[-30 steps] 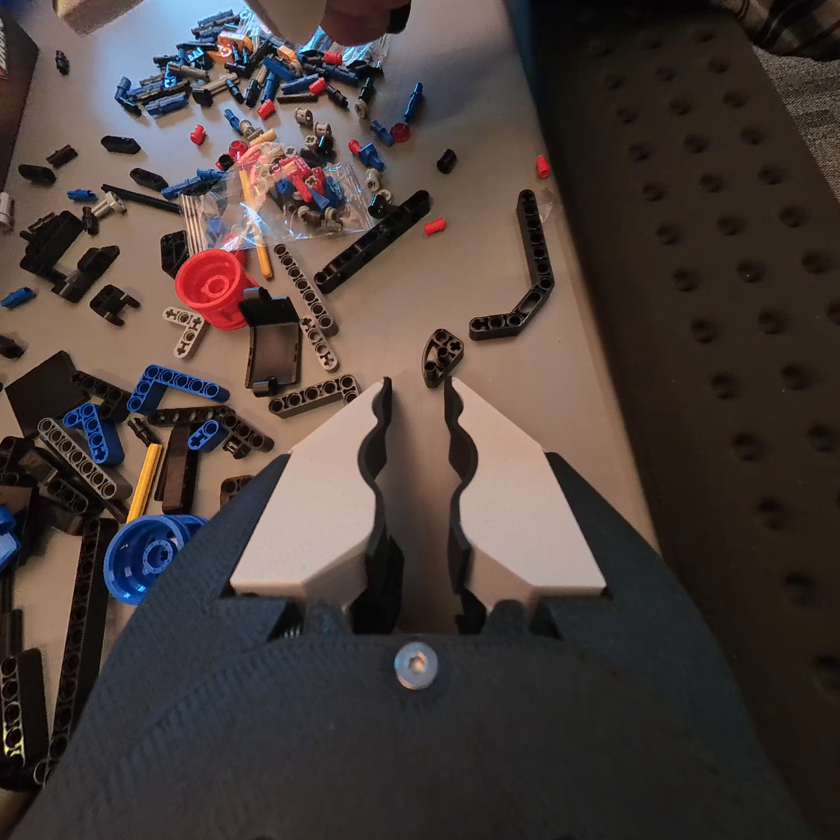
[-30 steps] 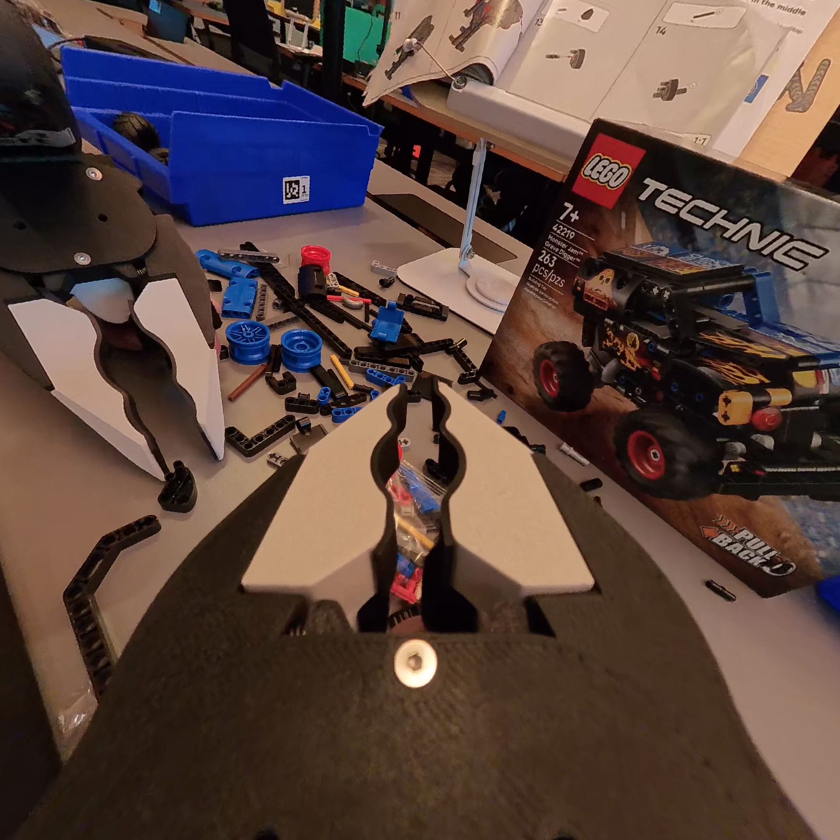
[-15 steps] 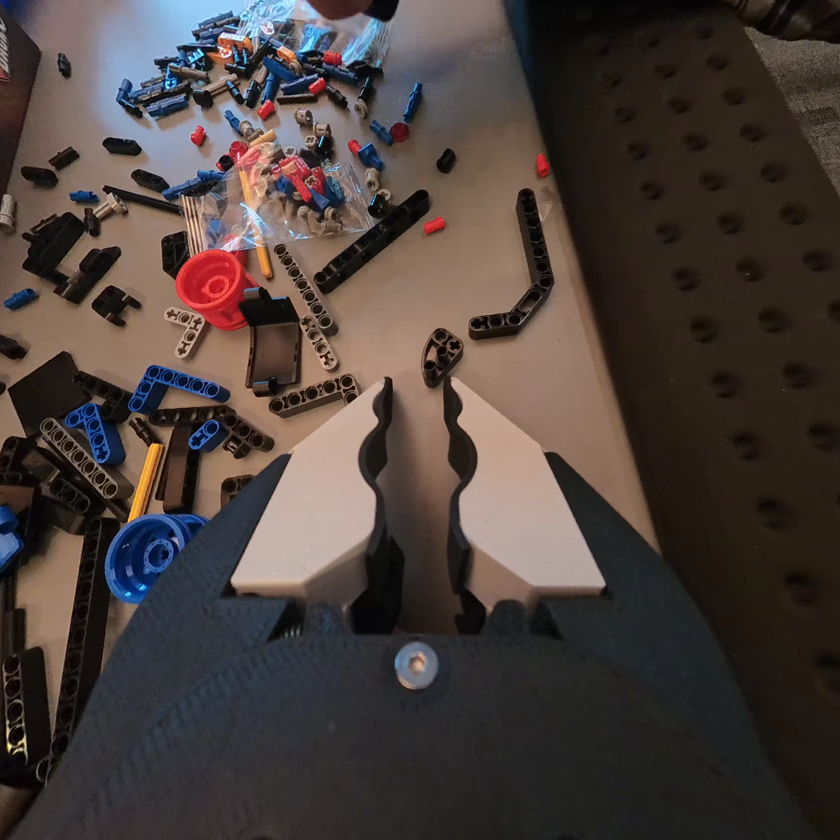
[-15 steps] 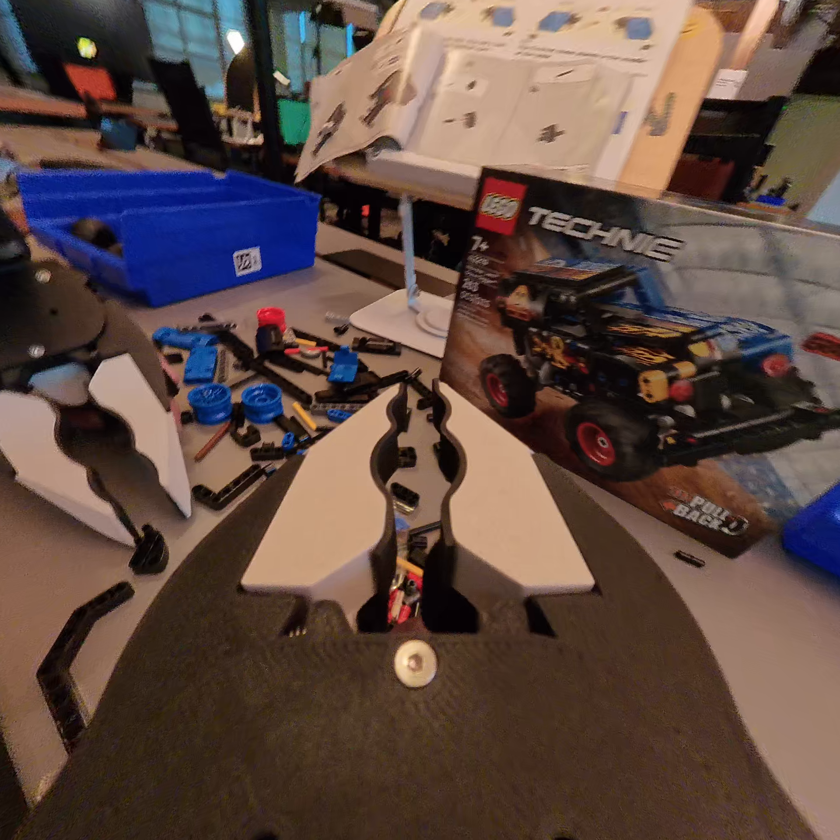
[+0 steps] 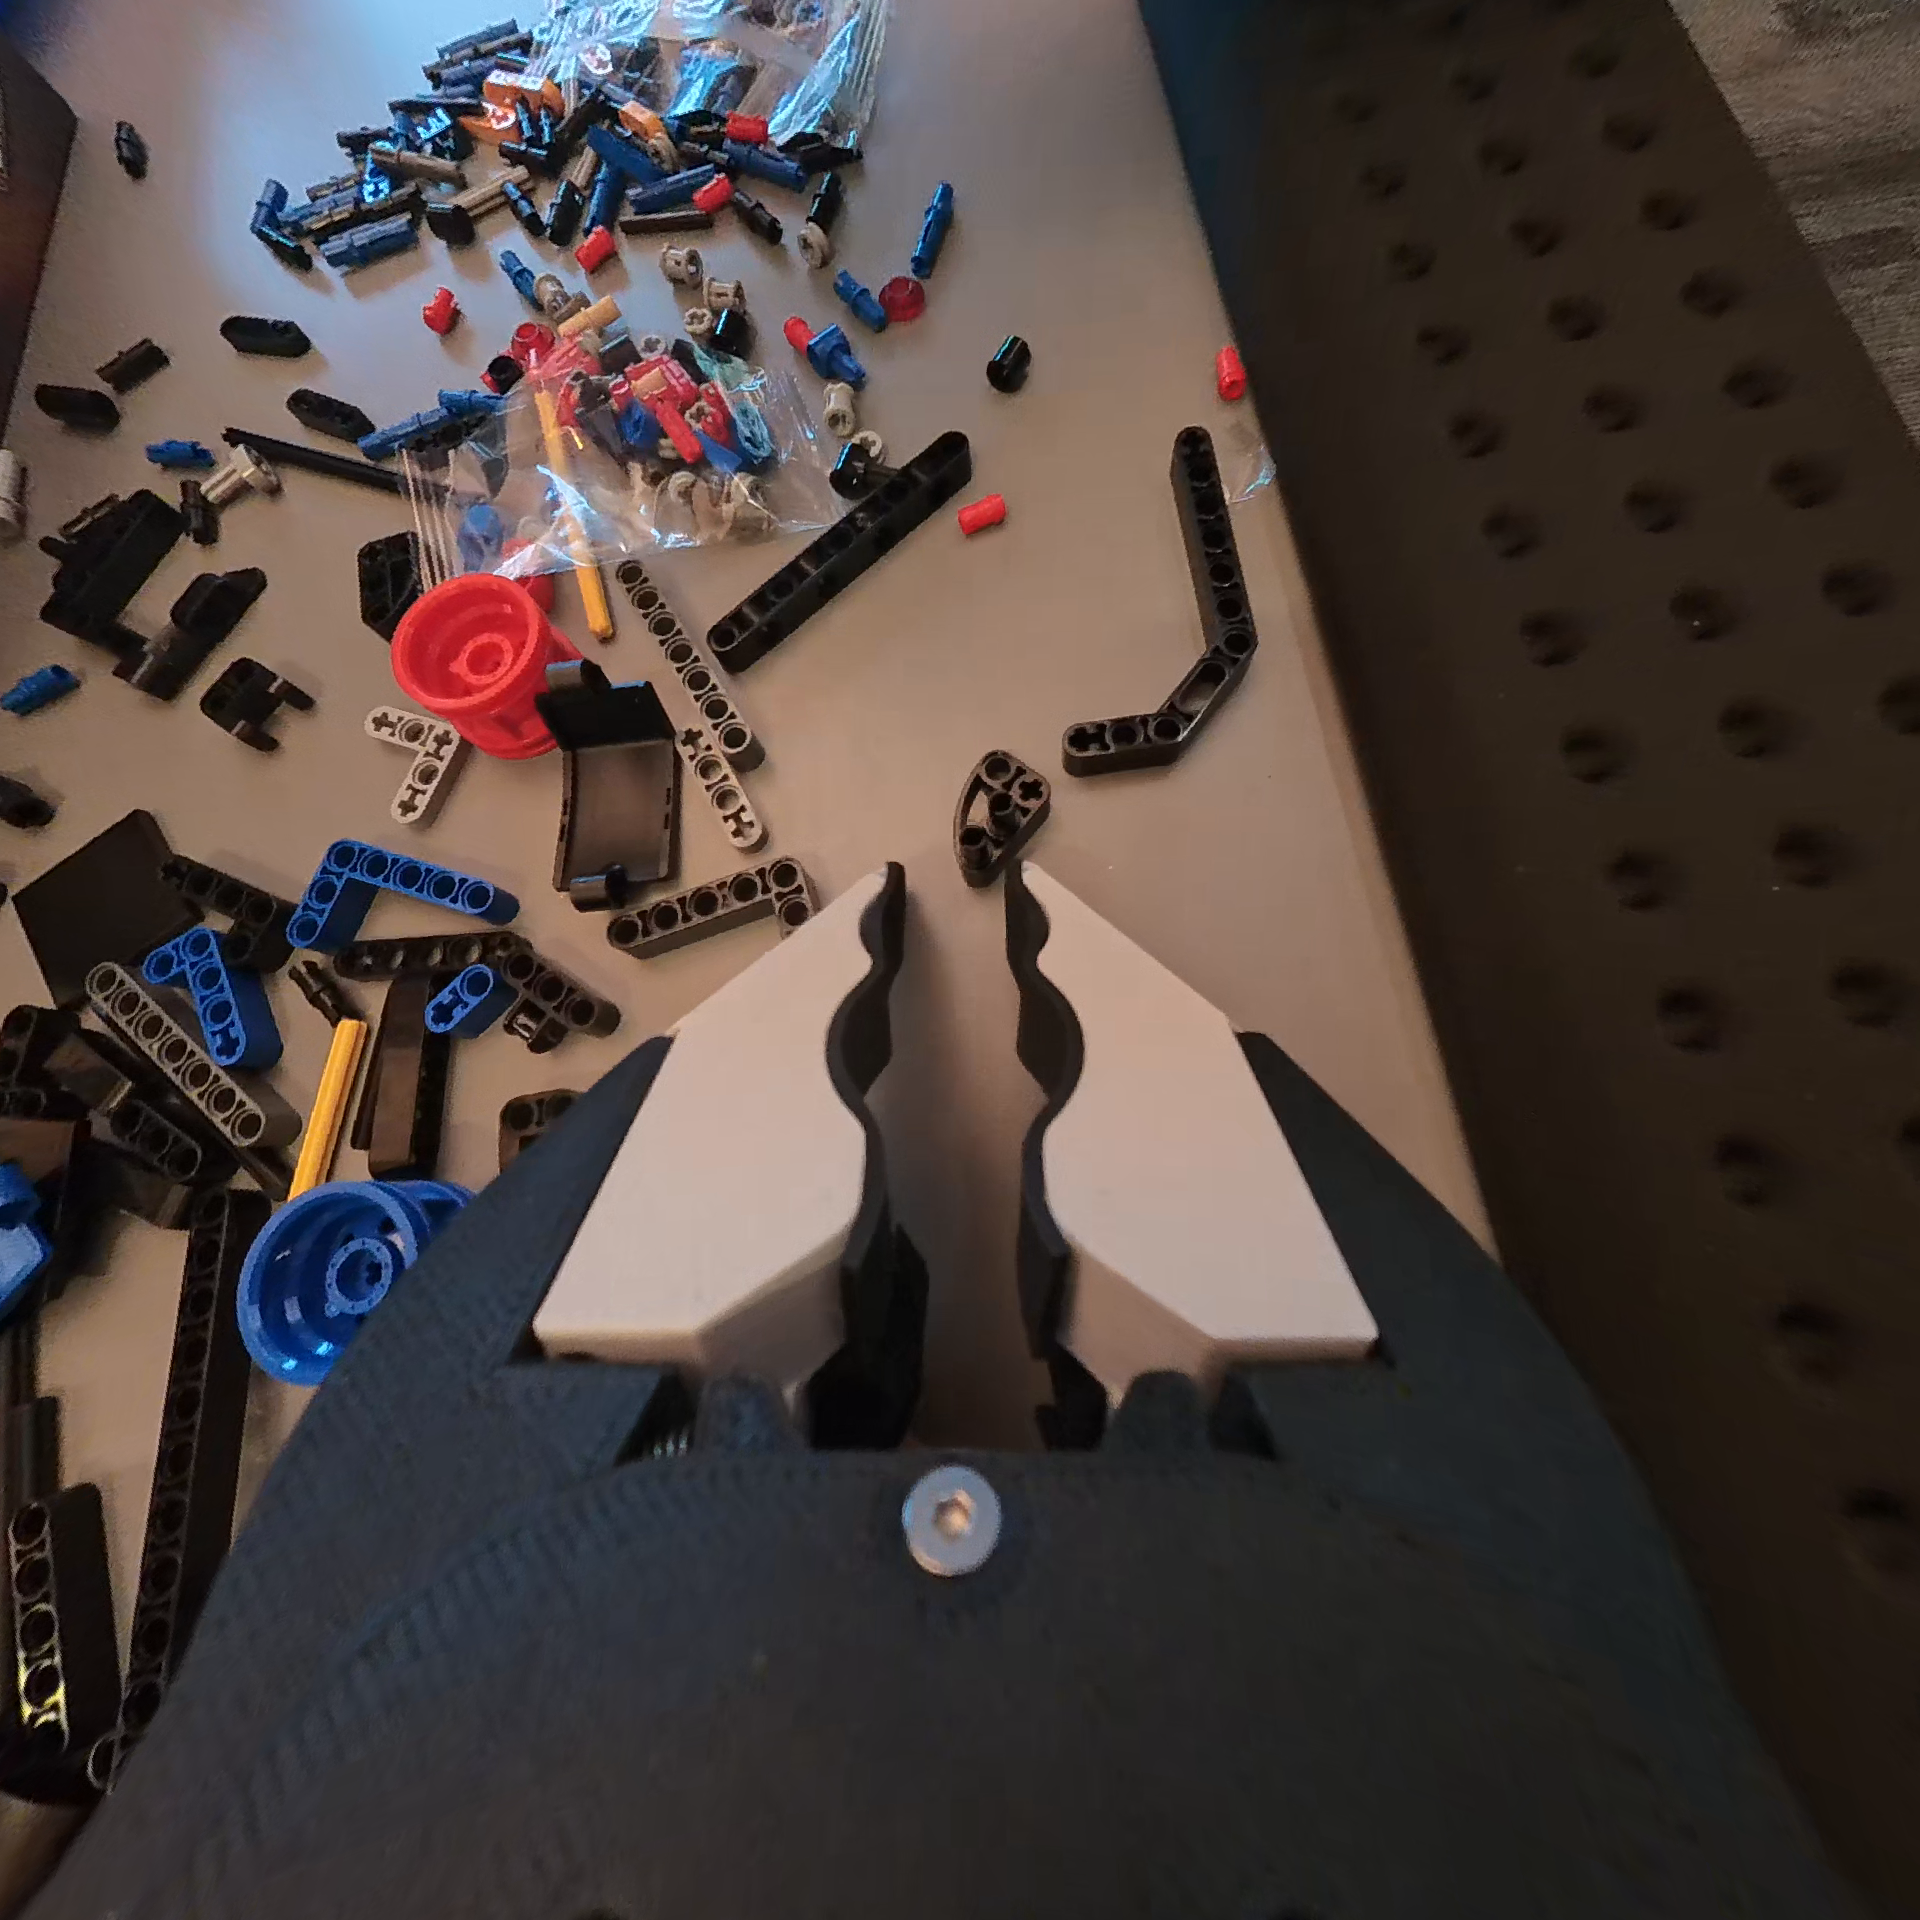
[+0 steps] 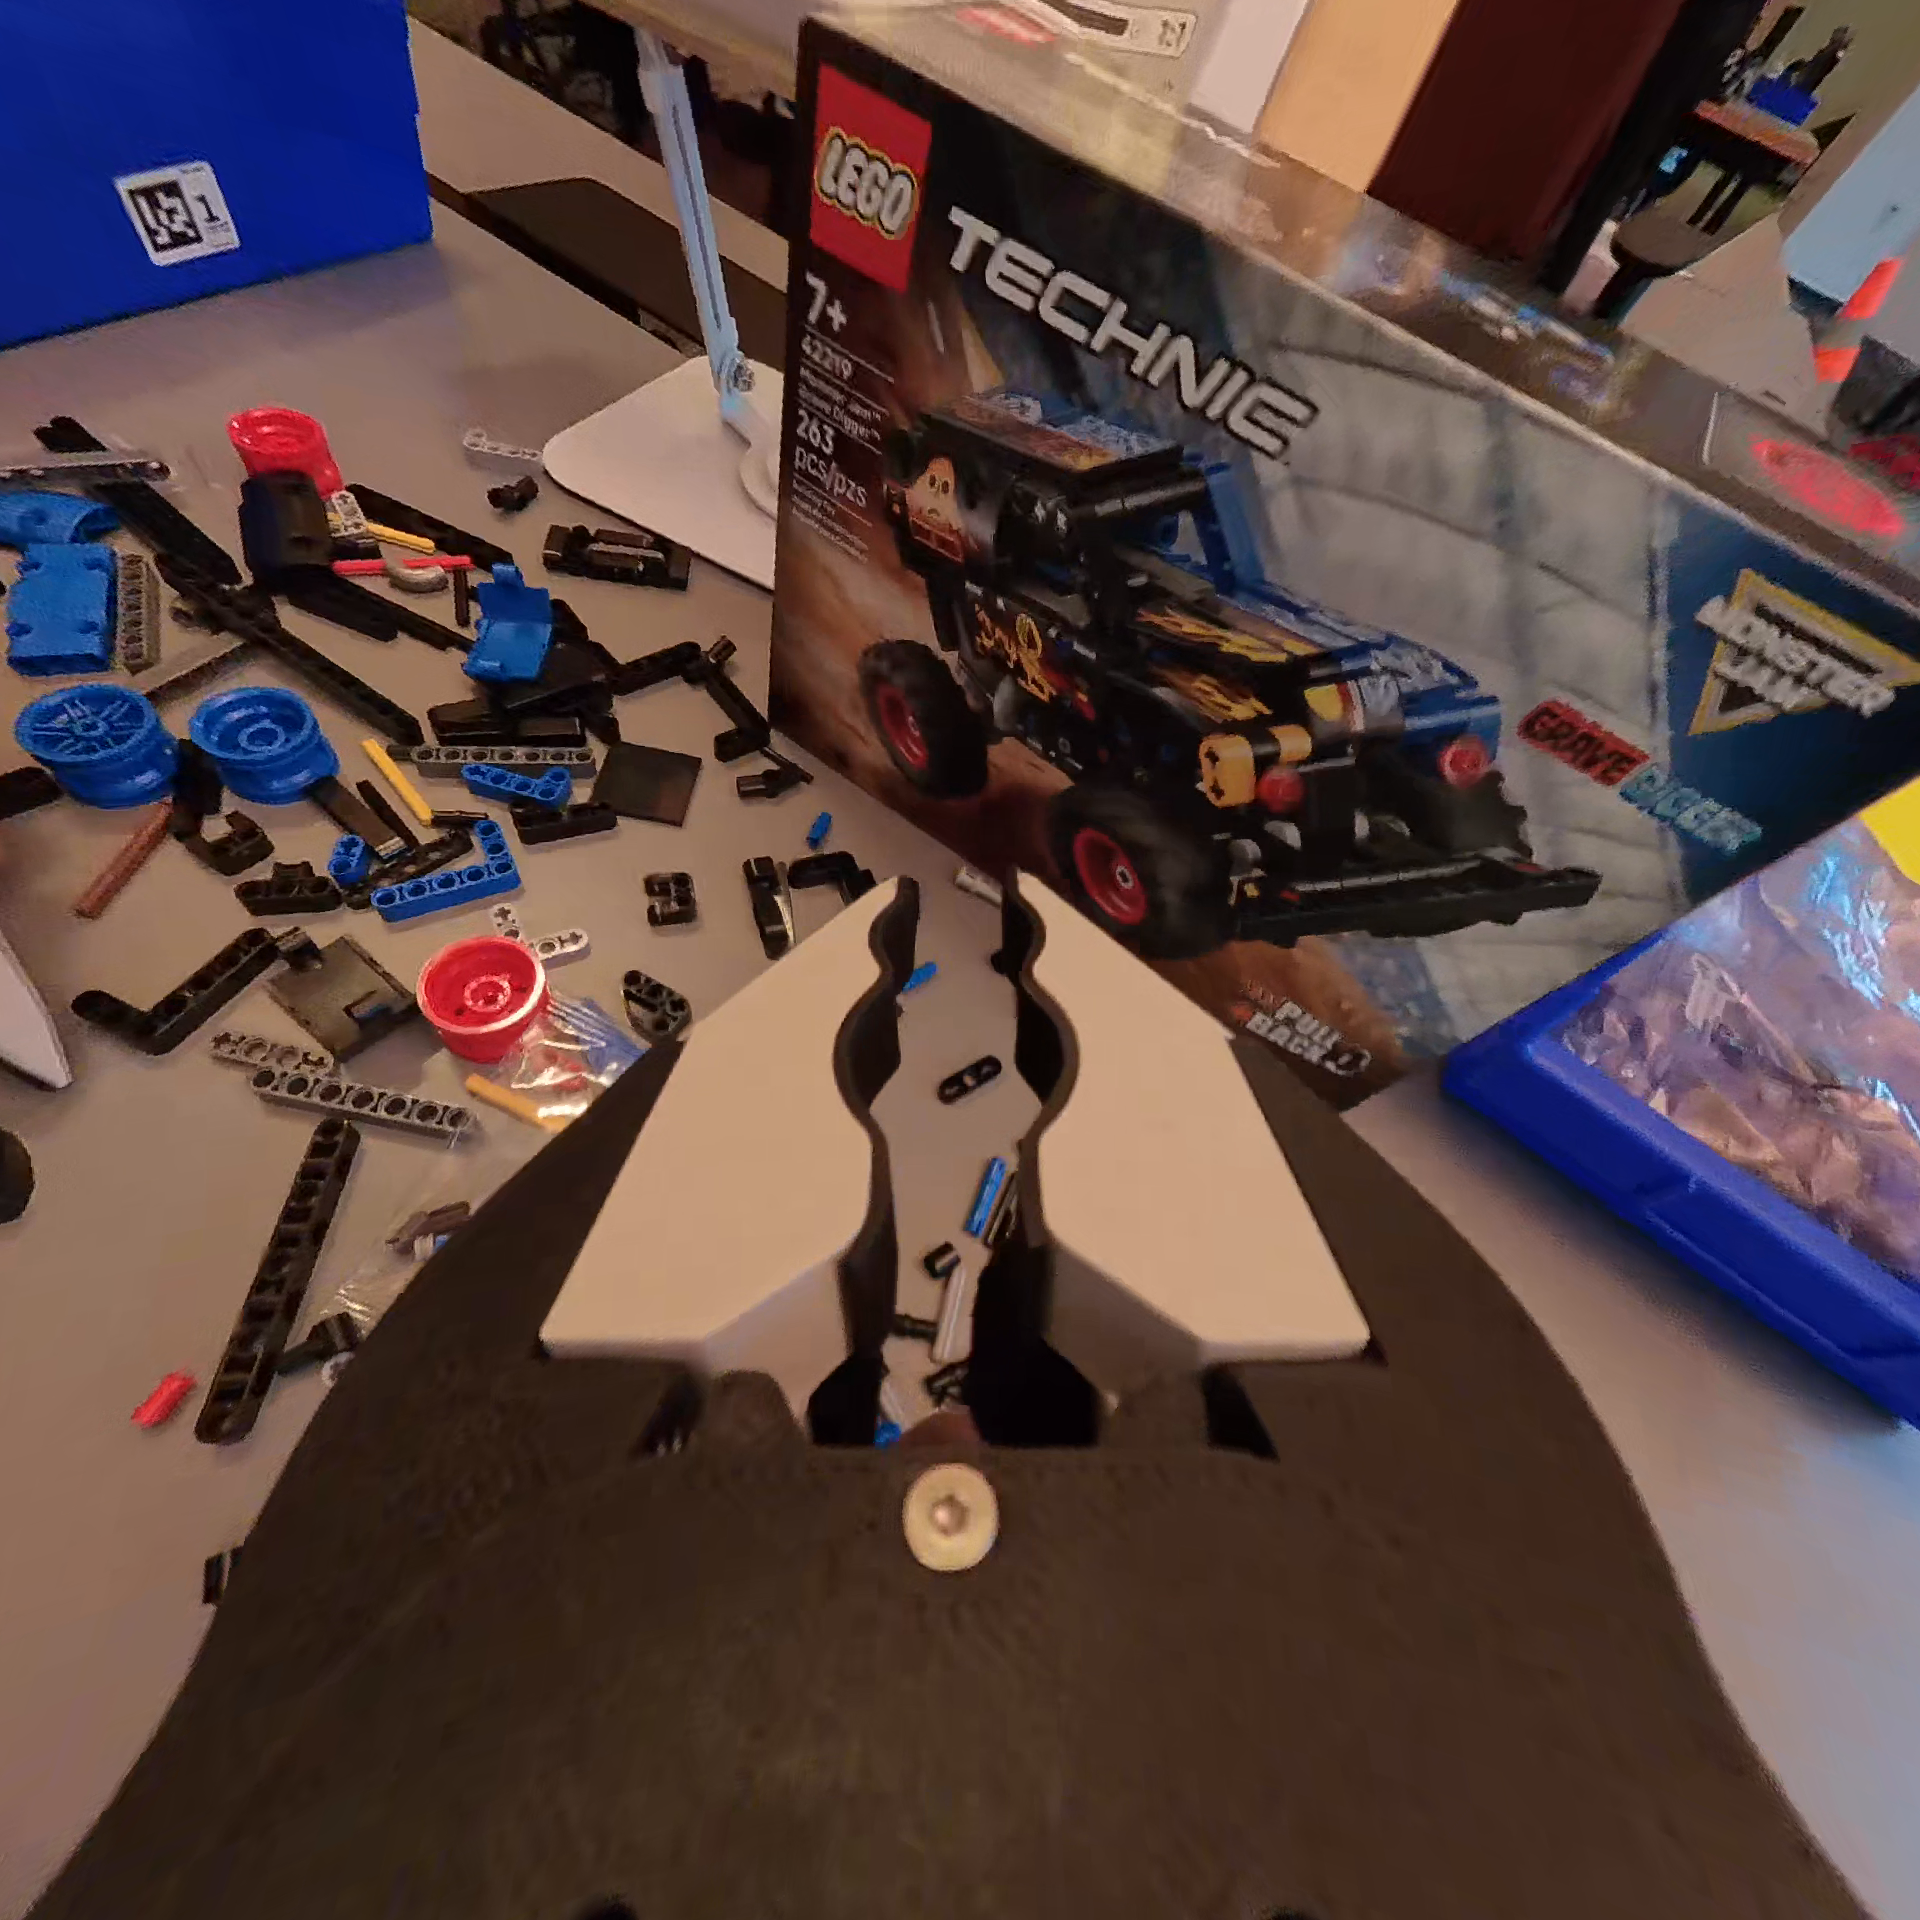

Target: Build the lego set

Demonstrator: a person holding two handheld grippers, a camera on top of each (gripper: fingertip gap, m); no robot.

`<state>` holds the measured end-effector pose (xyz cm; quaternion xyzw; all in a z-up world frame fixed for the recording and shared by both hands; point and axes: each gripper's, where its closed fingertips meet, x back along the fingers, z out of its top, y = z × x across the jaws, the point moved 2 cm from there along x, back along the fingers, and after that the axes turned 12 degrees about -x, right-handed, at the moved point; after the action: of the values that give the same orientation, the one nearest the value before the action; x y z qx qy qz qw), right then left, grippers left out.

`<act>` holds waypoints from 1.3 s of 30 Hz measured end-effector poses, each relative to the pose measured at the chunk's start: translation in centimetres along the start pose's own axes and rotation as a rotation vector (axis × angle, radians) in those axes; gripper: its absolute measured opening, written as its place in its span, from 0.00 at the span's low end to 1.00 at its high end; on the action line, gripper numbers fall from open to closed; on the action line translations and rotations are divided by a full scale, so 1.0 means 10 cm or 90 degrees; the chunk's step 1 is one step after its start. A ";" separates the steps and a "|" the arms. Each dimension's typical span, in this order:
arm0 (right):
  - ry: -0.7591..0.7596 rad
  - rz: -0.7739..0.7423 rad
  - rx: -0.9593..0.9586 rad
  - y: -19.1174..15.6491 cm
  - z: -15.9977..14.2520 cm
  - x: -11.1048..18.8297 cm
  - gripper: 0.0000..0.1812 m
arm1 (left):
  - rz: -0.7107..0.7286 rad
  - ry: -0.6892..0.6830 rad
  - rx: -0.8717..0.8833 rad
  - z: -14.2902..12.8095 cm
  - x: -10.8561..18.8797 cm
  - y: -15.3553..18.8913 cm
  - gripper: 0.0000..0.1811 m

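Loose Lego Technic parts lie scattered on a grey table [image 5: 1039,644]. My left gripper [image 5: 958,883] is open and empty, low over the table. A small curved black piece [image 5: 1000,816] lies just ahead of its tips, and a bent black beam [image 5: 1205,623] lies farther to the right. A red wheel hub [image 5: 478,665] and a clear bag of small parts [image 5: 644,447] lie to the left. My right gripper [image 6: 956,894] is open and empty above small pins, pointing at the lower left corner of the Lego box [image 6: 1299,571]. The red hub [image 6: 483,997] is to its left.
A dark perforated mat [image 5: 1610,727] borders the table's right edge. A blue bin [image 6: 1714,1143] holding clear bags sits right of the box, and another blue bin [image 6: 208,156] stands at the far left. A white stand base [image 6: 665,457] sits behind the parts. Two blue hubs [image 6: 260,743] lie at the left. Across from one pair of fingers to the other is roughly 25 centimeters. To reach the red wheel hub [image 5: 478,665] in a straight line is about 9 centimeters for my left fingers, about 15 centimeters for my right. Seen from the right wrist view [image 6: 459,979] as well.
My right gripper has swung right and closer to the box; the left gripper has almost left its view. The left gripper has stayed still, and the hand at the top of its view is gone.
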<state>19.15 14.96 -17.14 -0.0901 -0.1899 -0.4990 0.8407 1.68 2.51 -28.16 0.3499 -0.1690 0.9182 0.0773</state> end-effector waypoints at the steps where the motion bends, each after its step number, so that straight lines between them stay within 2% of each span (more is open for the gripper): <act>1: -0.004 0.011 0.008 -0.04 0.03 -0.03 0.08 | 0.002 -0.002 -0.002 0.00 0.00 0.00 0.09; 3: -0.019 0.036 0.036 -0.19 0.08 -0.12 0.08 | 0.002 -0.003 -0.010 0.02 0.00 0.01 0.10; 5: -0.045 0.066 0.079 -0.40 0.11 -0.26 0.07 | 0.031 0.000 -0.038 0.06 0.00 -0.02 0.19; 8: -0.079 0.139 0.142 -0.83 0.17 -0.52 0.05 | 0.052 0.025 -0.052 0.18 0.04 -0.04 0.21; 12: -0.137 0.269 0.239 -1.49 0.18 -0.92 0.03 | 0.056 0.012 -0.086 0.18 0.04 0.00 0.22; 14: -0.186 0.283 0.299 -1.68 0.13 -1.18 0.02 | 0.050 0.001 -0.100 0.17 0.02 0.04 0.22; 17: -0.237 0.295 0.293 -1.89 0.15 -1.54 0.03 | 0.044 -0.005 -0.108 0.14 0.01 0.06 0.21; 21: -0.304 0.262 0.306 -1.93 0.06 -1.94 0.03 | 0.045 0.002 -0.107 0.15 0.02 0.05 0.20; 25: -0.351 0.228 0.319 -1.89 -0.06 -2.17 0.04 | 0.044 0.003 -0.113 0.16 0.02 0.06 0.20; 34: -0.406 0.266 0.238 -1.88 -0.11 -2.19 0.01 | 0.035 0.003 -0.116 0.16 0.01 0.08 0.20; 39: -0.385 0.284 0.203 -1.88 -0.07 -2.15 0.01 | 0.036 0.005 -0.115 0.17 0.02 0.08 0.20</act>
<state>-6.34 22.93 -27.25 -0.1407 -0.4793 -0.2194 0.8381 2.37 1.20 -27.10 0.3328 -0.2604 0.9025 0.0831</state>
